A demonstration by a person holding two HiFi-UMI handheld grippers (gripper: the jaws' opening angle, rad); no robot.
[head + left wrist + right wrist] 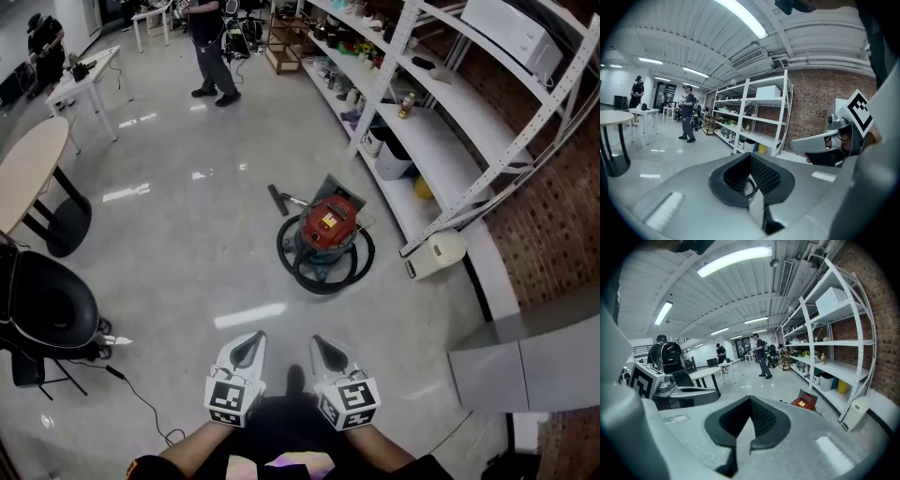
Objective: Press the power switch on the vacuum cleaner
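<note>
text: none legible | vacuum cleaner [321, 246] yellow label [329, 222]: too small to read

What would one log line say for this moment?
phase: pre-reach | left hand-held gripper: shut, empty | right hand-held gripper: shut, empty | vacuum cleaner: on floor ahead, untouched

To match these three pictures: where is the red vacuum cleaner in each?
Head view: red vacuum cleaner on the floor, centre.
Left gripper view: not made out.
Right gripper view: red vacuum cleaner low, right of centre.
Shared landmark: white shelving, in all three.
</note>
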